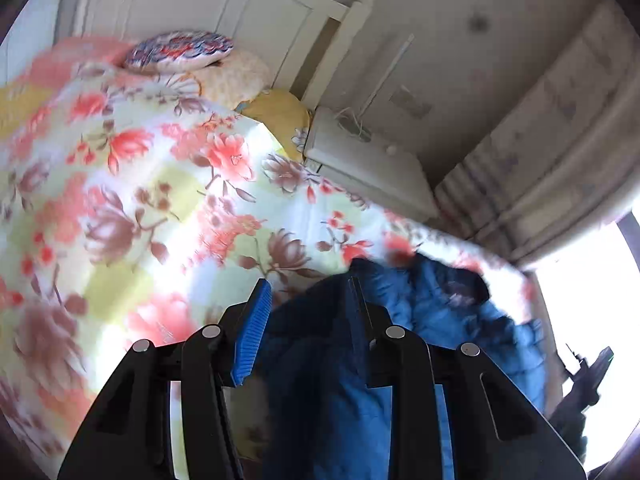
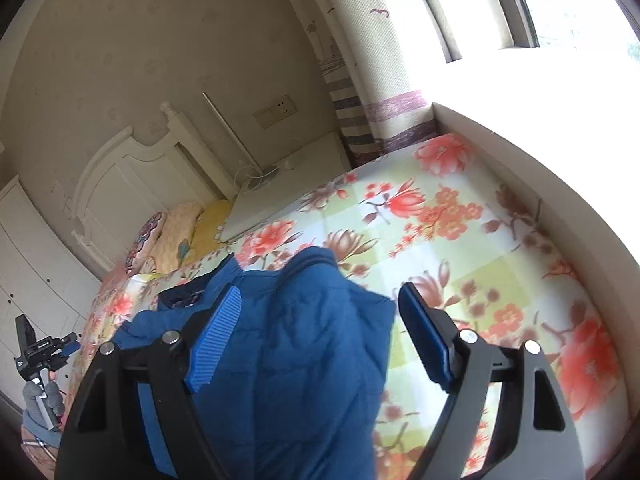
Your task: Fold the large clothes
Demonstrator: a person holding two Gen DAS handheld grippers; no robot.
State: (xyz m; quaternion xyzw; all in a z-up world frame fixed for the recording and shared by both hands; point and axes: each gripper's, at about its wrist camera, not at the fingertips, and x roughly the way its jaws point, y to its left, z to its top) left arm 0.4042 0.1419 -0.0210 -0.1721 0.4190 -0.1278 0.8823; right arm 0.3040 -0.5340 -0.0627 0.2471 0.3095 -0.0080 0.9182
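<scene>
A blue quilted jacket point(image 1: 448, 312) lies bunched on the floral bed sheet point(image 1: 140, 200); it also shows in the right wrist view point(image 2: 304, 340). My left gripper point(image 1: 308, 312) is open above the jacket's dark edge, with fabric between its fingers. My right gripper point(image 2: 320, 320) is open wide, with the jacket's body between and under its fingers, not pinched. The left gripper also shows at the far left of the right wrist view point(image 2: 44, 354), held by a gloved hand.
Pillows point(image 1: 188, 56) lie at the white headboard point(image 2: 132, 172). A white nightstand point(image 1: 372, 168) stands beside the bed. A curtain point(image 2: 360, 80) and a bright window point(image 2: 560, 0) are beyond the bed. A white ledge point(image 2: 520, 168) runs along the bed's far side.
</scene>
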